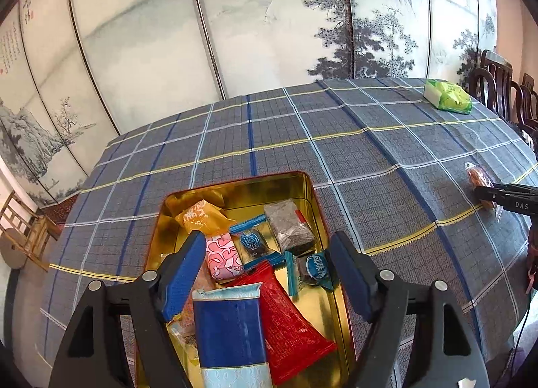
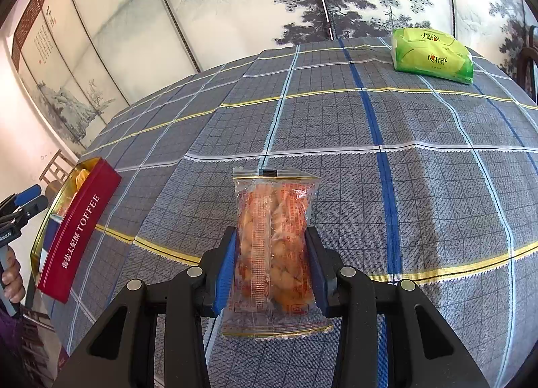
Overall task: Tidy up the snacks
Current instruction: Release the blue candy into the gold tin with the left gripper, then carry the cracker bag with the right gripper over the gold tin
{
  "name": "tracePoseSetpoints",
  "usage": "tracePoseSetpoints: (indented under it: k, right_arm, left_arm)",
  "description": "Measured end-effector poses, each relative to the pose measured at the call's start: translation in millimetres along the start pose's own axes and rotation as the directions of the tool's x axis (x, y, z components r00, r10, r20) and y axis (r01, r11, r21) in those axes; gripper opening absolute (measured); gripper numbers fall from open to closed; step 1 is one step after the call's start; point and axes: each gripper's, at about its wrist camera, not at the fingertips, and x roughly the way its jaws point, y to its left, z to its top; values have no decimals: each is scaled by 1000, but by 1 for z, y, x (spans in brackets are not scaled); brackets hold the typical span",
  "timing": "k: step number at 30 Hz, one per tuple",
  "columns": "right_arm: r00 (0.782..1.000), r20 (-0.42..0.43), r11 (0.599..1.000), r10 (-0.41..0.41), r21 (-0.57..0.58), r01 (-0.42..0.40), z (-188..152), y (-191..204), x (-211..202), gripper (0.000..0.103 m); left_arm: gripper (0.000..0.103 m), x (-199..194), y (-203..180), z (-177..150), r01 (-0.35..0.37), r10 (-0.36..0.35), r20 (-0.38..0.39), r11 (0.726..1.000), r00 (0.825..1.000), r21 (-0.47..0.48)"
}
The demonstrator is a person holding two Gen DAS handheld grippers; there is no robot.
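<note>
A red toffee tin [image 1: 312, 192] with a gold inside holds several wrapped snacks: an orange packet [image 1: 201, 218], a pink one [image 1: 222, 258], a red one [image 1: 289, 324] and a blue-and-white one [image 1: 232, 334]. My left gripper [image 1: 269, 270] is open and empty, hovering above the tin. In the right wrist view, my right gripper [image 2: 272, 267] is shut on a clear packet of orange snack [image 2: 274, 236], its pads pressing both sides, just above the tablecloth. The tin [image 2: 77, 236] stands at the left there. The same packet [image 1: 481, 182] shows far right in the left wrist view.
A green tissue pack [image 2: 432, 53] lies at the table's far right, also in the left wrist view [image 1: 447, 97]. The table wears a blue-grey plaid cloth [image 2: 336, 118]. A painted folding screen [image 1: 235, 18] stands behind. Dark wooden chairs [image 1: 504, 92] stand at the right.
</note>
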Motion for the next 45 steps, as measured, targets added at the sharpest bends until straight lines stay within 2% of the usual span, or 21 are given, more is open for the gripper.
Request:
tracePoseSetpoints:
  k: [5,12,17,24,30,40,45]
  right_arm:
    - [1000,-1,1000,-4,-4,4,0,1,0,41]
    - [1000,-3,999,-24,-22,24,-1,4,1,41]
    - [999,-20,996,-40,-76,38,-7,22,-1,41]
    - [1000,-3,994,24,-102,-24,-12,57,-12,41]
    - [993,8,985,114,-130,-112,-13,102,-22,41]
    - [961,-15,935,278,-226,-274,-10,205,-28,41]
    - [944,-46,910,328,-253,-329,-9,246,-18,41]
  left_arm:
    - [82,-24,6,0,-25,27,55,999,998,-31]
    - [82,-41,15,-10,-27,31,39,995,999,-98]
    - [87,-48,18,-19,-66,71,39,992,997,-103]
    - [88,-56,24,-28,-92,97,48,990,994,-109]
    - [92,-59,33,-35,-95,102,46,987,994,-133]
    - [96,-59,53,-49,-123,131,39,977,991,-172]
    - [96,-57,64,-56,-133,141,30,973,990,-186]
